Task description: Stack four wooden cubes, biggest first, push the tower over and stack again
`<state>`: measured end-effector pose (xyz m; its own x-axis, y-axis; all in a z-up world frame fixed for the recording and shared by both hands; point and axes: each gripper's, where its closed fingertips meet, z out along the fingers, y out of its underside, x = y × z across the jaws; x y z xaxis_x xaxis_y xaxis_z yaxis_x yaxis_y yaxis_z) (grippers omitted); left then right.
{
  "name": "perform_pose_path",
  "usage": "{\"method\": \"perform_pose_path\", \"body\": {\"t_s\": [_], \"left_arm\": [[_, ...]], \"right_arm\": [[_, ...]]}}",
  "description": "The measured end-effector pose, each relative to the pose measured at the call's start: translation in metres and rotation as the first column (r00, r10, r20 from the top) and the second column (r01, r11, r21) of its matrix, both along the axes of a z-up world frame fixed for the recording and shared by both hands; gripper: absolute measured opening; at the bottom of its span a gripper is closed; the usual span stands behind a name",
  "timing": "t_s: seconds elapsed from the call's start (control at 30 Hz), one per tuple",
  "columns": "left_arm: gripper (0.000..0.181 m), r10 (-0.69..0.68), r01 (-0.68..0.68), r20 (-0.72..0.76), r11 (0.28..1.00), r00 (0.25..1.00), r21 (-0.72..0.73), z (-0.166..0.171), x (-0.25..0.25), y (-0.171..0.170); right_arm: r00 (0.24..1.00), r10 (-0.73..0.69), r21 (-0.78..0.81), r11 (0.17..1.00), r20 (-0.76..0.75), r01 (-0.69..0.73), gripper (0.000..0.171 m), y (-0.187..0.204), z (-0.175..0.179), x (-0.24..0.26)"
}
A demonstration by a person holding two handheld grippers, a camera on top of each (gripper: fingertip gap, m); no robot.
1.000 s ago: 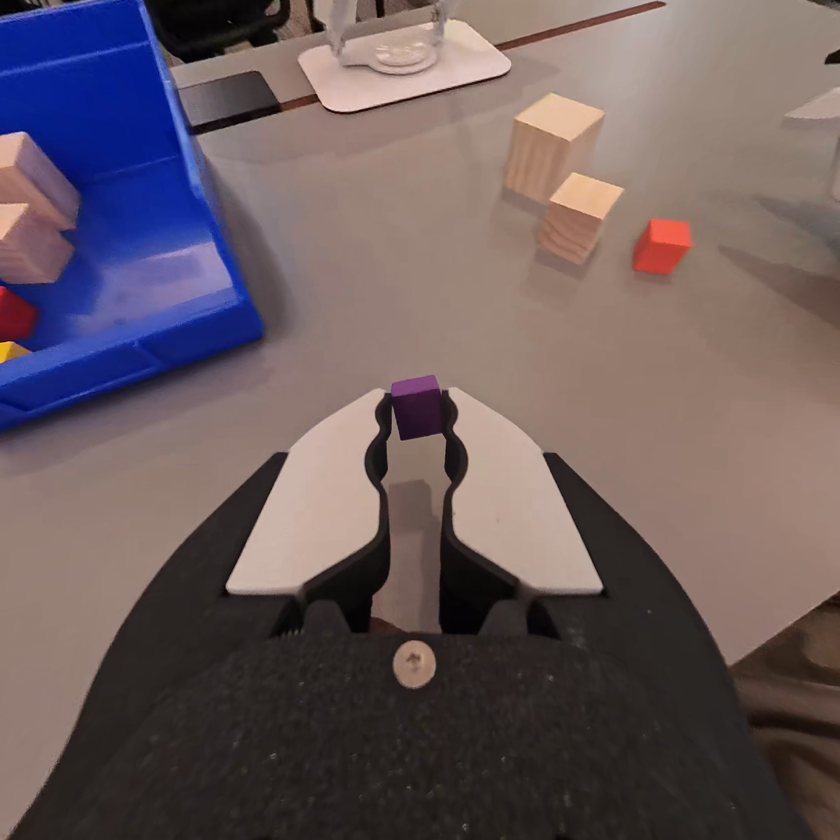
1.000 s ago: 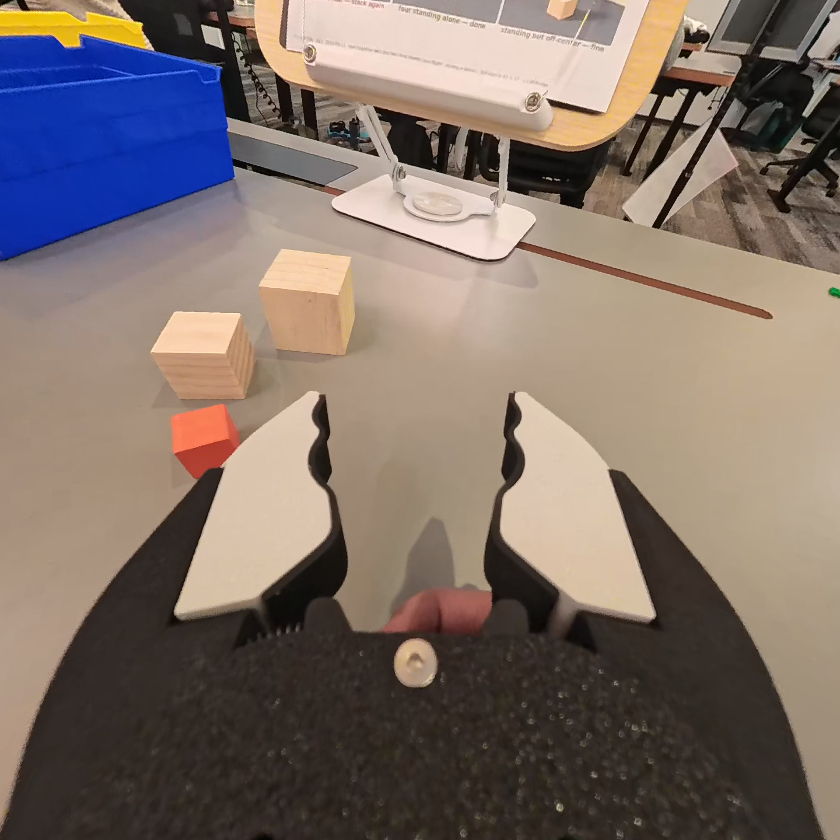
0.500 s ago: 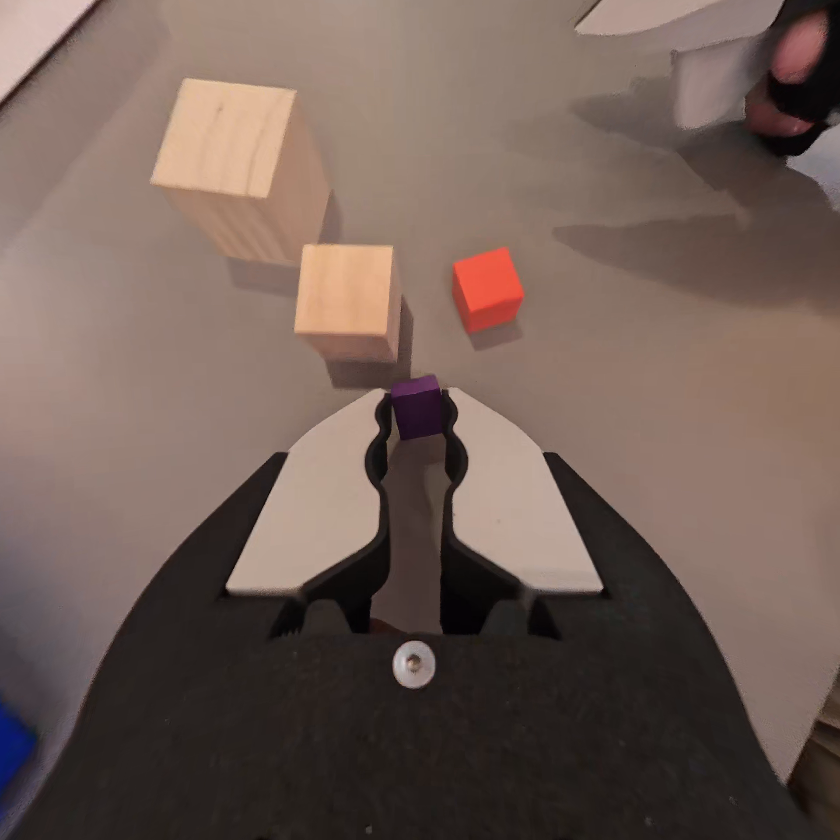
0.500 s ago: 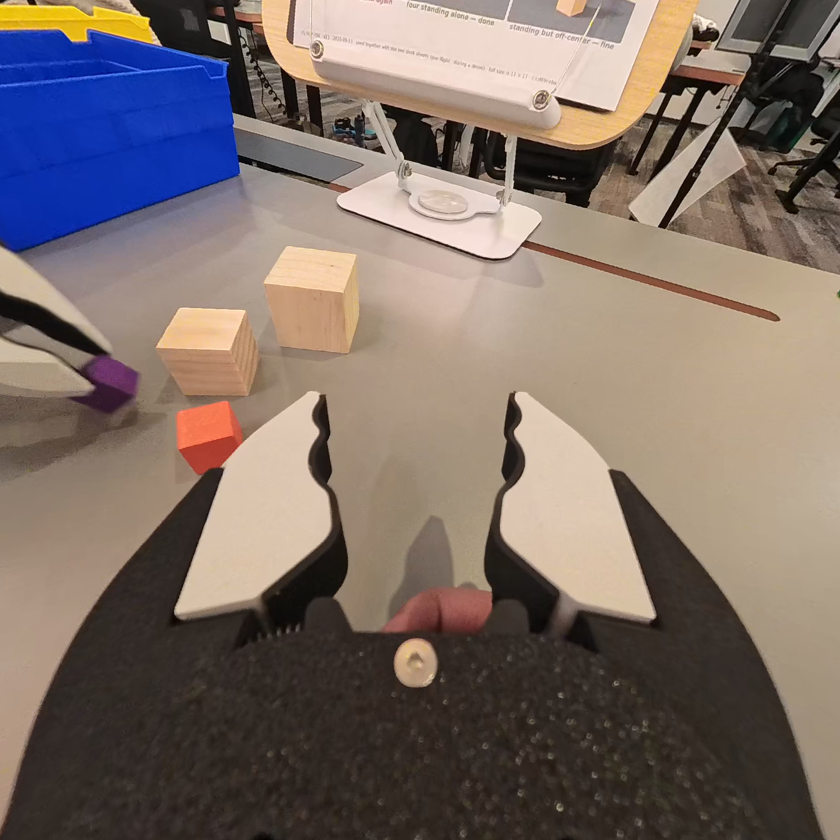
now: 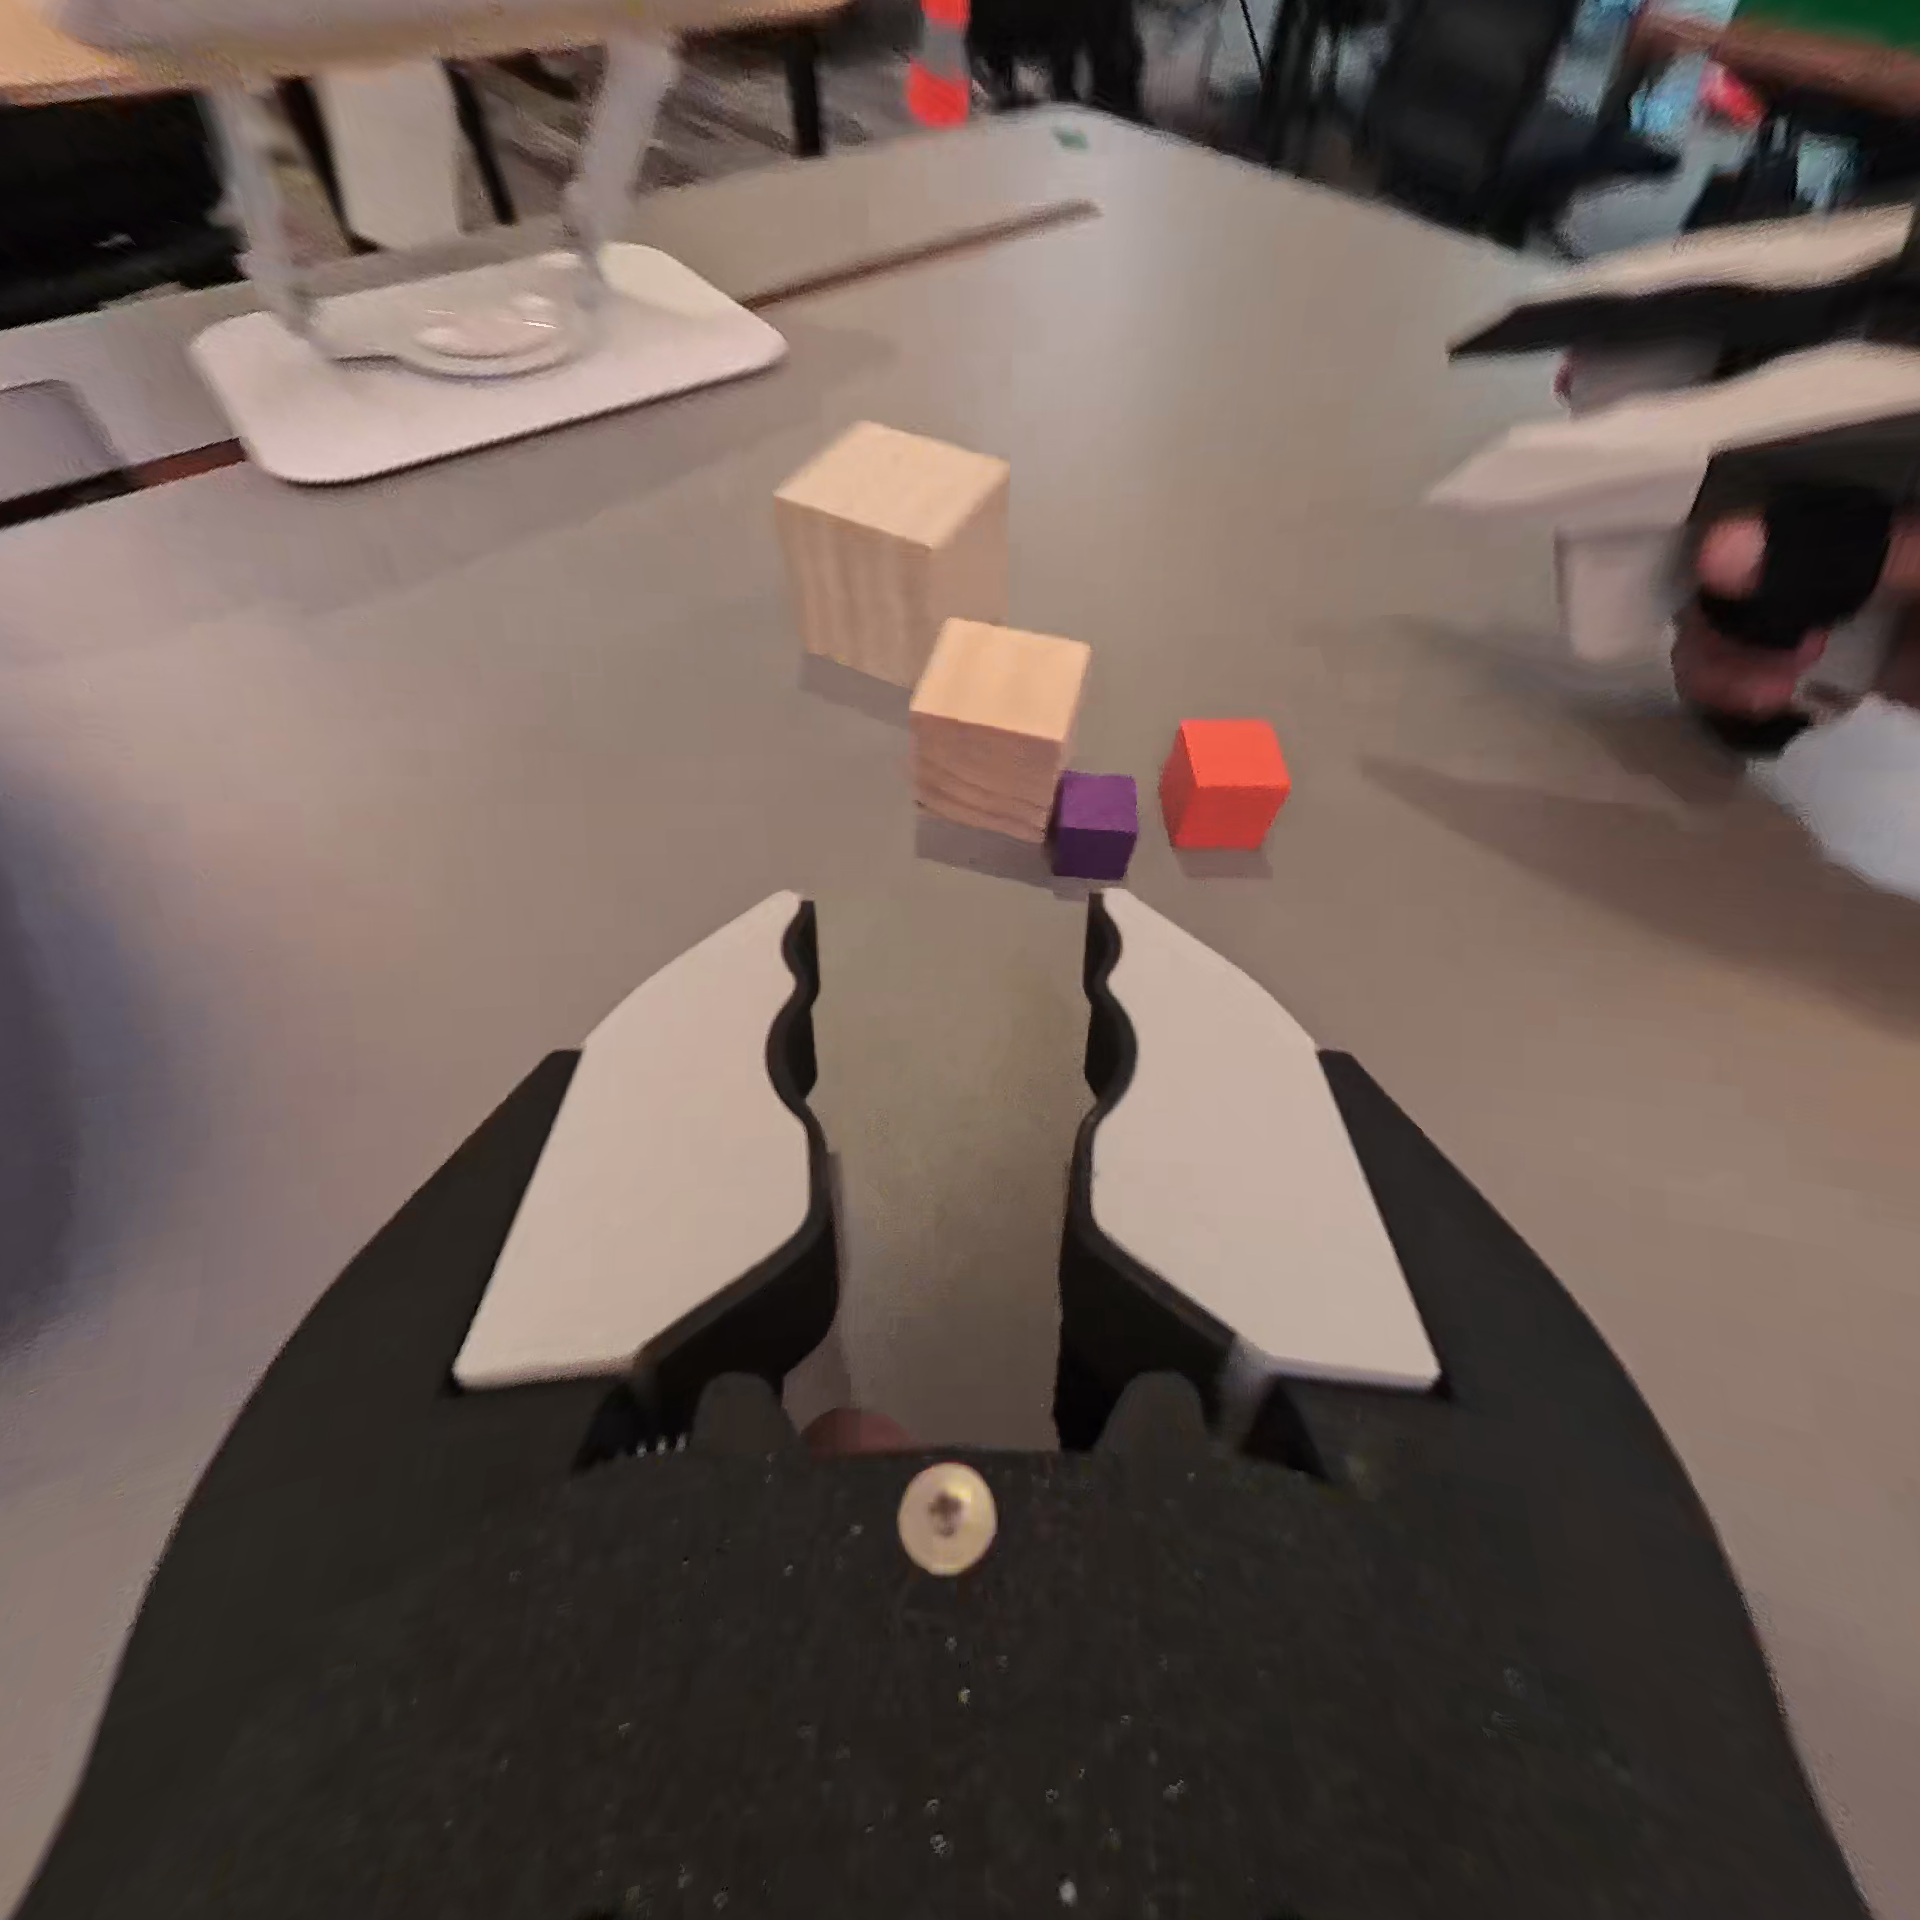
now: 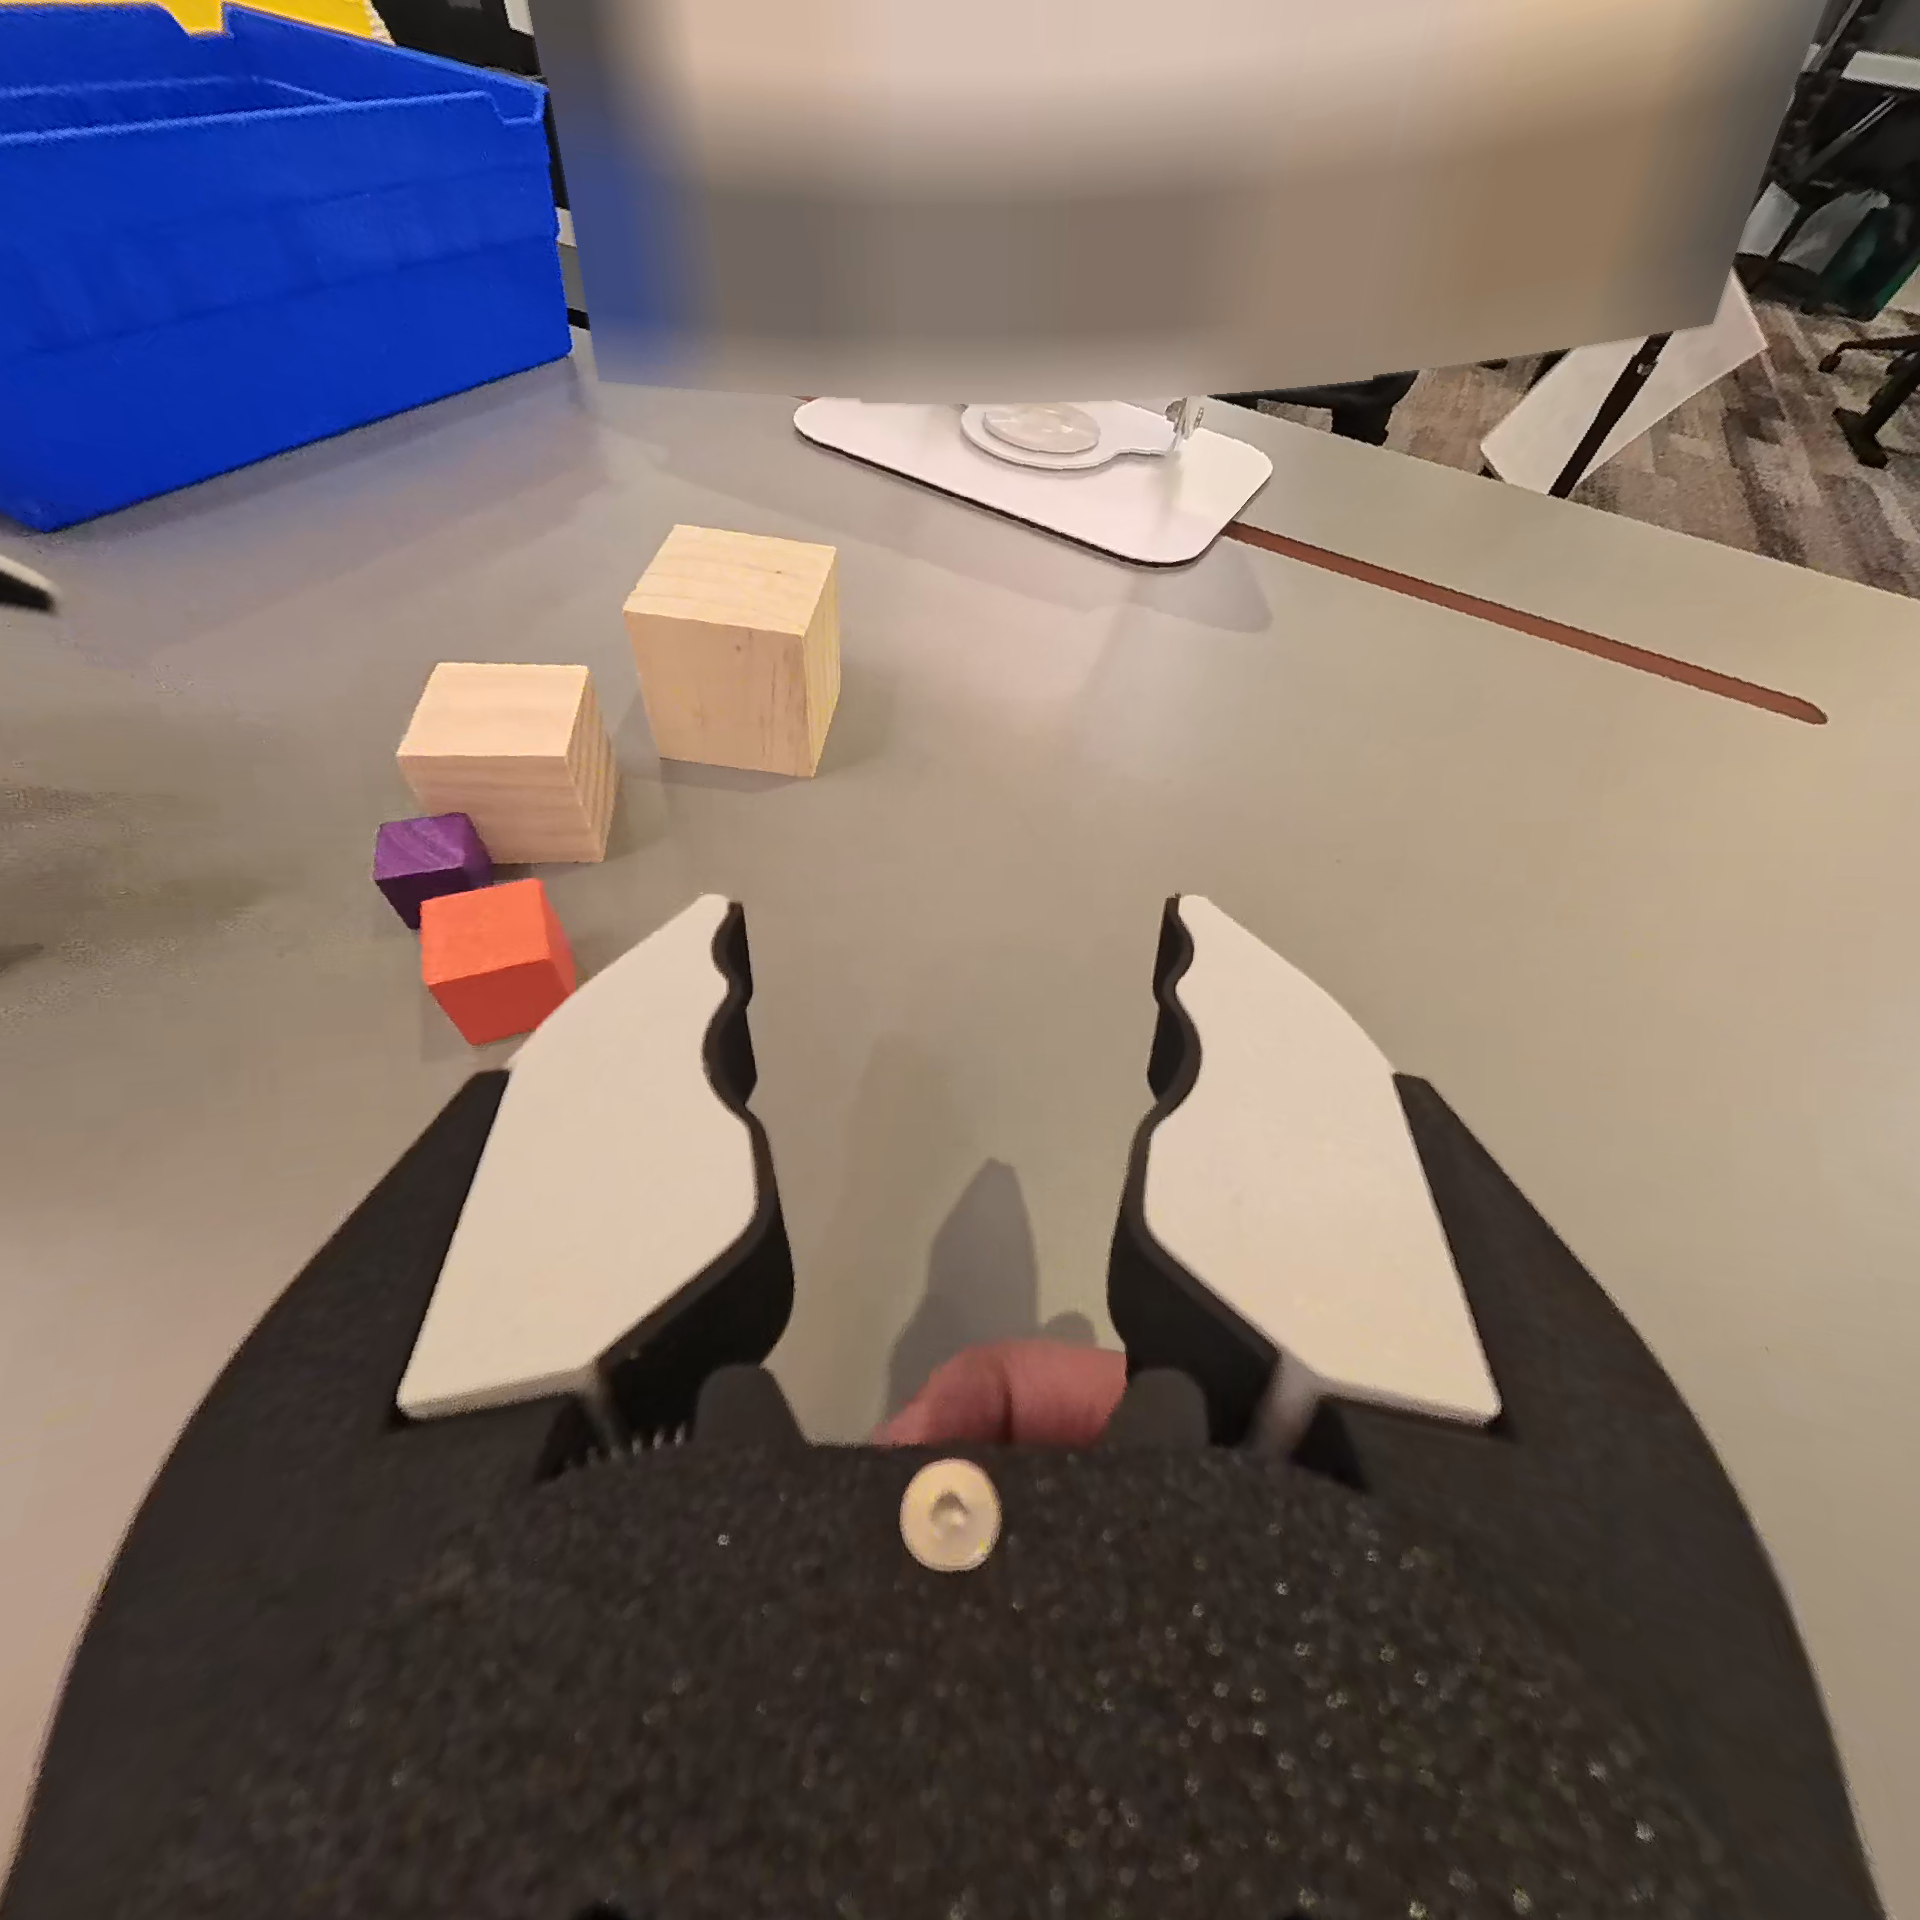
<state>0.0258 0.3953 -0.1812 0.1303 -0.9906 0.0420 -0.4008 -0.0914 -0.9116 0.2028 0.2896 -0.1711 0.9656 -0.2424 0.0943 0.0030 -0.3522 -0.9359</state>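
Both grippers are empty: the left gripper [image 5: 948,914] gapes partway, the right gripper [image 6: 951,914] wide. All four cubes sit unstacked on the desk [image 6: 1351,831]: big cube [image 6: 738,649], medium cube [image 6: 509,758], purple cube [image 6: 428,862] beside it, orange cube [image 6: 497,958] nearest.

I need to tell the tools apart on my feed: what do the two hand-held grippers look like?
Both look identical: the left hand-held gripper and right hand-held gripper have a grainy black body, a silver screw at its centre, and two pale grey fingers with wavy black inner pads.
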Motion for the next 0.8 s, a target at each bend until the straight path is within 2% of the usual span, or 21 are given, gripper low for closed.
{"method": "perform_pose_path", "body": {"t_s": [0.07,0.13,0.53,0.63,0.73,0.8], "left_arm": [[0.063,0.072,-0.069,0.082,0.997,0.994,-0.04,0.014,-0.013,0.011],[0.063,0.142,-0.14,0.127,0.99,0.982,-0.023,0.022,-0.022,0.024],[0.062,0.119,-0.118,0.033,0.993,0.992,-0.019,0.005,-0.014,0.026],[0.062,0.055,-0.055,0.008,0.998,0.998,0.017,0.007,0.001,0.024],[0.063,-0.066,0.075,-0.079,0.991,0.995,0.112,0.01,0.032,0.028],[0.066,-0.146,0.166,-0.153,0.978,0.977,0.127,0.01,0.058,0.033]], "right_arm": [[1.0,0.014,-0.001,1.0,-0.01,-0.014,0.075,0.0,0.002,-0.006],[0.999,0.031,0.001,1.0,-0.016,-0.031,0.074,0.0,0.002,-0.013],[1.0,0.025,-0.007,1.0,-0.014,-0.025,0.074,-0.004,-0.002,-0.017],[1.0,0.027,-0.006,1.0,-0.016,-0.027,0.074,-0.005,-0.003,-0.017],[0.999,0.028,-0.003,1.0,-0.02,-0.028,0.074,-0.005,-0.002,-0.016],[0.999,0.03,-0.004,1.0,-0.022,-0.03,0.074,-0.006,-0.002,-0.015]]}}
